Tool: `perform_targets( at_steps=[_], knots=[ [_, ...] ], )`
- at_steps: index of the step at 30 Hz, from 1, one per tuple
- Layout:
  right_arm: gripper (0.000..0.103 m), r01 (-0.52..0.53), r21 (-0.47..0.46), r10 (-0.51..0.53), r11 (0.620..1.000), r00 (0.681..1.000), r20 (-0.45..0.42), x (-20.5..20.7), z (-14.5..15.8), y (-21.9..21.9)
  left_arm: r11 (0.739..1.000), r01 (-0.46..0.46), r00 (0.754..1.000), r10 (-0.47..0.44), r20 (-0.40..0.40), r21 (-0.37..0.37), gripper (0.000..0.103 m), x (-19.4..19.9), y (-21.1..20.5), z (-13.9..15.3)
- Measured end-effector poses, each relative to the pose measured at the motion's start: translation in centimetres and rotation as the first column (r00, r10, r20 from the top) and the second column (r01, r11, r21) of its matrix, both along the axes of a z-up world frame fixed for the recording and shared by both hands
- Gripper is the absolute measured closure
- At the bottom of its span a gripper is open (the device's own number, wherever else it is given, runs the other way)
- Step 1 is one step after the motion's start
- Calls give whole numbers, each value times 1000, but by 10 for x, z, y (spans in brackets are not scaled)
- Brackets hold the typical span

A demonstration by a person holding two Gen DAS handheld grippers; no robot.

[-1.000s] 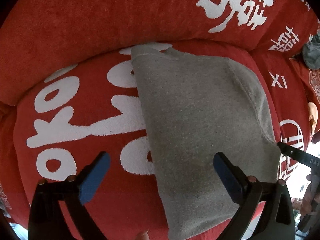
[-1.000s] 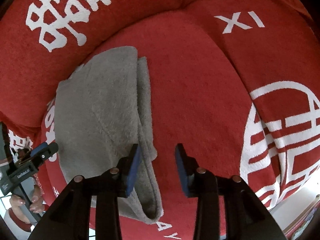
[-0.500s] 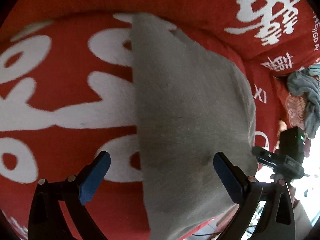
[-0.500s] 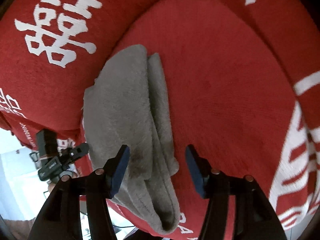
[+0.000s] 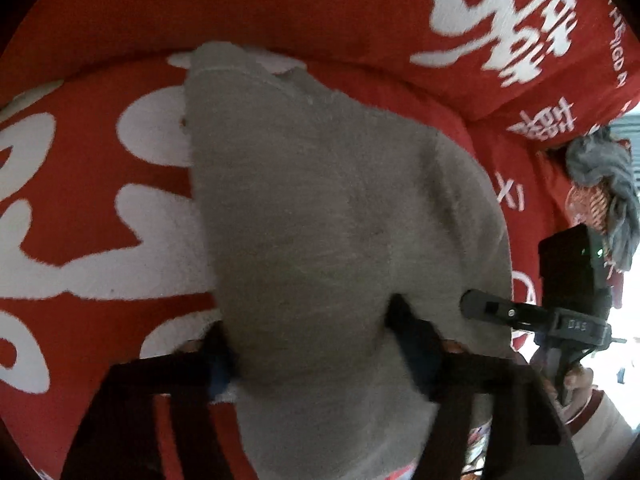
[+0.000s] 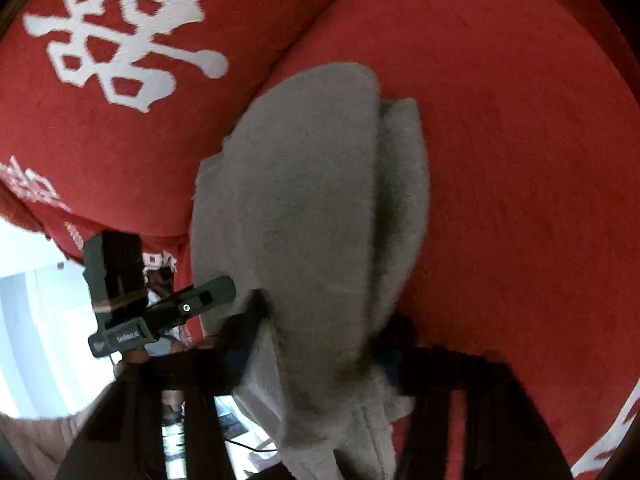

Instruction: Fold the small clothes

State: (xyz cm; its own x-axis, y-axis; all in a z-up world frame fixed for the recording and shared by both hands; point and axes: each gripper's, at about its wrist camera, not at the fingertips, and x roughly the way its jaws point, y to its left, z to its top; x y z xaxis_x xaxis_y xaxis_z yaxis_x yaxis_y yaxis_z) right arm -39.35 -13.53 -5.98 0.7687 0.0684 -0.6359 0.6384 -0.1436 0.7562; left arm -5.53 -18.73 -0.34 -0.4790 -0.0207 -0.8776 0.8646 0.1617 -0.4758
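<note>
The red sofa (image 5: 100, 80) fills nearly everything: a seat cushion with big white lettering and a back cushion behind it printed with white characters. Spread on the seat lies the grey garment (image 5: 320, 200), a soft fleecy piece already doubled lengthwise, its far end up against the back cushion and its near end hanging over the front edge of the seat. A heap of grey clothes (image 5: 604, 192) waits further along the sofa at the right.

Both tools work the near end. The left gripper (image 5: 316, 344) has the cloth bunched between its jaws, which are closing; the fabric puckers there, so I take it they have begun to bite. The right gripper (image 6: 316, 332) straddles the folded edge on the other side, closing too, with several layers gathered between its jaws. Blur hides how firmly either one pinches.

My worry is the right side. A narrow inner flap sits beside the main panel there, and if the jaws catch only the upper layers, that flap would sag out when the end is lifted. The two grips also sit at different depths on the hem, which could skew the fold. And the plush cushion may drag on the fleece.
</note>
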Motion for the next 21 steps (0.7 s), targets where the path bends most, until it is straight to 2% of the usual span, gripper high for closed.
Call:
perform_targets(
  at_steps=[3,7,11,16,21],
  knots=[
    [68,27,-25,-26,999,999,43,3,13,7,1000,6,1000,-6,-28,-21,57,7,2,12],
    [68,61,-29,-57,998,992,112,9,32,18,997,41,998,-44,-53,-63,57,6,8,33],
    [68,40,-47,-34,998,992,125,21,53,32,992,73,995,-79,-59,-102,57,15,23,56],
    [68,9,-55,-1,998,990,144,48,74,54,992,37,996,-46,-72,-123,57,52,45,82],
    [68,-13,-50,22,999,985,169,82,85,79,991,26,999,-31,-33,-129,57,89,78,102]
  ],
)
